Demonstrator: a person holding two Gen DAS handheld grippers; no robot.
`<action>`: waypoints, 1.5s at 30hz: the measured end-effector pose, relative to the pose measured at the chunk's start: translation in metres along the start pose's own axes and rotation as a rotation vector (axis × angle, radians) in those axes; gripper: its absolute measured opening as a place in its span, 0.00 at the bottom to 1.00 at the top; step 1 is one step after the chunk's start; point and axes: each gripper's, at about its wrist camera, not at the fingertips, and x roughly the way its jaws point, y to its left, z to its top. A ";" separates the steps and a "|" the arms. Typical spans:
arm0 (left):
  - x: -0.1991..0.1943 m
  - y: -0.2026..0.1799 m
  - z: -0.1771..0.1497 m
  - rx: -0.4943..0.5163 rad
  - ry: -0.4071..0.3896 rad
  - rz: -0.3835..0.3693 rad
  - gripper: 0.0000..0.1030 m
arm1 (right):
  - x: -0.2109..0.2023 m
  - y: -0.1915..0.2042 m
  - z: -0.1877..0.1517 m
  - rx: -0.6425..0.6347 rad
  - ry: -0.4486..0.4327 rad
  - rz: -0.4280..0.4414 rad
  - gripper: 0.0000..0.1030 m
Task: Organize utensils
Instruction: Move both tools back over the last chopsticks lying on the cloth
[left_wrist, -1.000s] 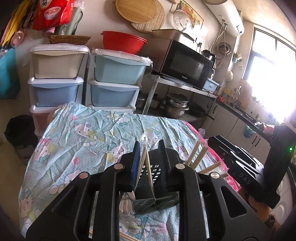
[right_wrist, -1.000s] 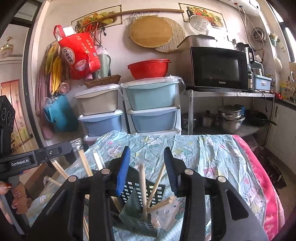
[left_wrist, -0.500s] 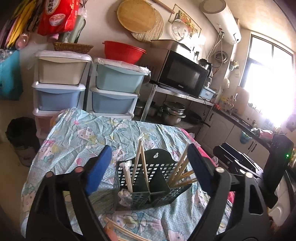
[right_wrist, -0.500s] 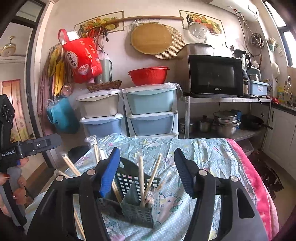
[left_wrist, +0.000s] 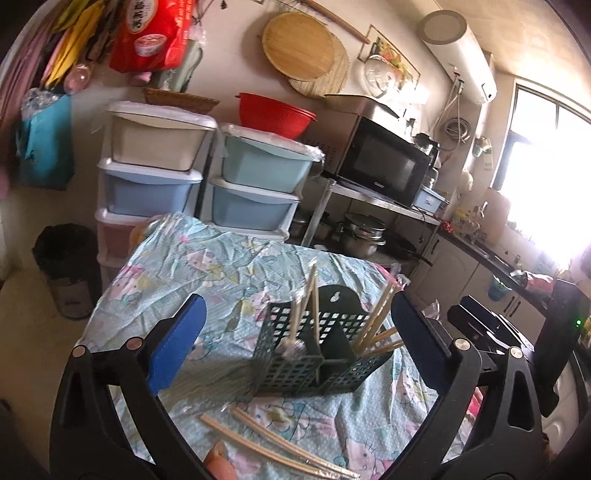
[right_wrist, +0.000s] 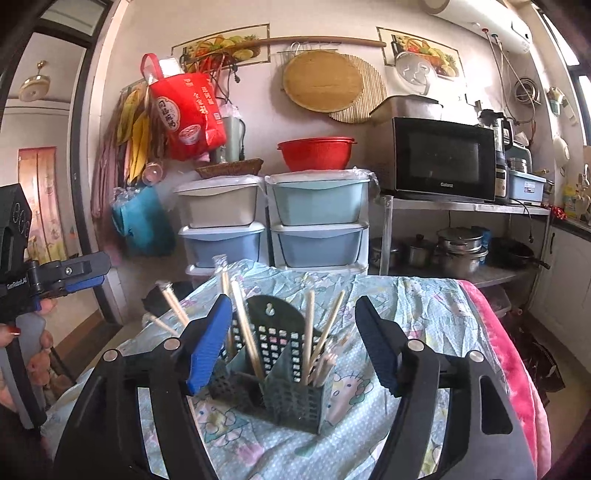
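Observation:
A dark green perforated utensil caddy (left_wrist: 317, 354) stands on the table with the patterned cloth (left_wrist: 207, 266); it also shows in the right wrist view (right_wrist: 280, 369). Wrapped wooden chopsticks (left_wrist: 373, 321) stand in its compartments, and more chopsticks (right_wrist: 314, 343) show there in the right wrist view. Loose chopsticks (left_wrist: 266, 443) lie on the cloth in front of it. My left gripper (left_wrist: 295, 343) is open wide and empty, set back from the caddy. My right gripper (right_wrist: 291, 343) is open and empty, its jaws on either side of the caddy.
Stacked plastic drawers (left_wrist: 199, 177) and a red bowl (left_wrist: 275, 114) stand behind the table. A microwave (left_wrist: 384, 162) sits on a metal shelf with pots (left_wrist: 364, 232) below. A black bin (left_wrist: 64, 266) stands at the left. A pink blanket (right_wrist: 506, 354) covers the table's right edge.
My left gripper let go of a wrapped chopstick pair into the caddy, opened wide and drew back. My right gripper also opened wider and pulled back a little.

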 end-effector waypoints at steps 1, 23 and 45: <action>-0.002 0.002 -0.002 -0.005 0.000 0.005 0.90 | -0.001 0.002 -0.001 -0.002 0.003 0.006 0.65; -0.004 0.052 -0.065 -0.079 0.126 0.102 0.90 | 0.003 0.056 -0.041 -0.062 0.114 0.112 0.65; 0.020 0.090 -0.118 -0.120 0.291 0.172 0.82 | 0.047 0.089 -0.084 -0.128 0.293 0.189 0.64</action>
